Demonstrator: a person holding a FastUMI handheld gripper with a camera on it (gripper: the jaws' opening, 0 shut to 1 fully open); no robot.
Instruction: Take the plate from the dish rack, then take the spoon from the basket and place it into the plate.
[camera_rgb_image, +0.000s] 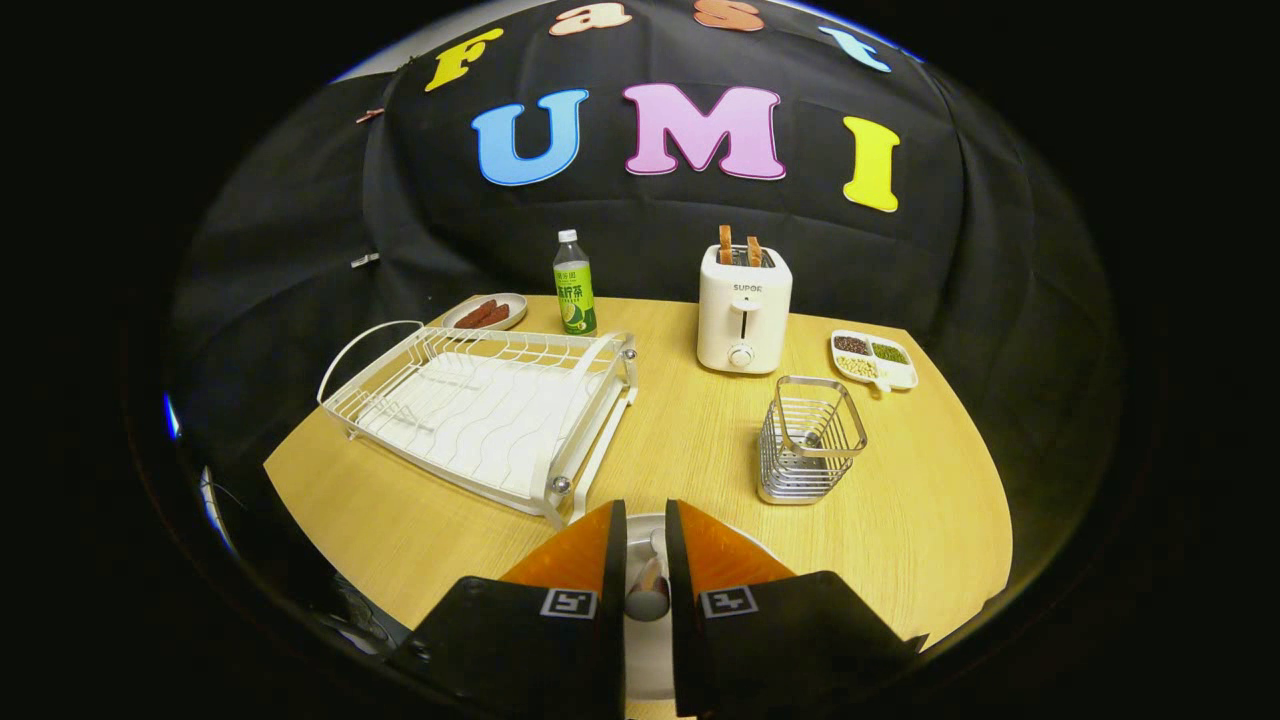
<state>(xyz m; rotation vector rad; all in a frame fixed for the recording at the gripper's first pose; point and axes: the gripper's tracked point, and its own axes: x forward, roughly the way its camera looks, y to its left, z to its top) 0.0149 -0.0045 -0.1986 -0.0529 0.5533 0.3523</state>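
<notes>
Claw (645, 530) low over the near edge of the wooden surface (700, 450), orange fingers (585, 550) drawn close with a narrow gap. In that gap sits the spoon (648, 585), handle between the fingers; they look to be pinching it, contact on both sides not fully clear. Right under the fingers lies the white plate (650, 650), mostly hidden by them, rim peeking out just ahead of the tips and on the right. Ahead and left, the white dish rack (480, 410), just beyond the fingertips, no dishes in it. Ahead and right, the metal wire basket (808, 440), something small inside, too unclear to name. Farther back, a white toaster (744, 310) with two slices sticking up. Left of it a green-labelled bottle (574, 285), and beside that a small dish with sausages (487, 312). Right of the toaster a divided tray of beans (873, 358).
</notes>
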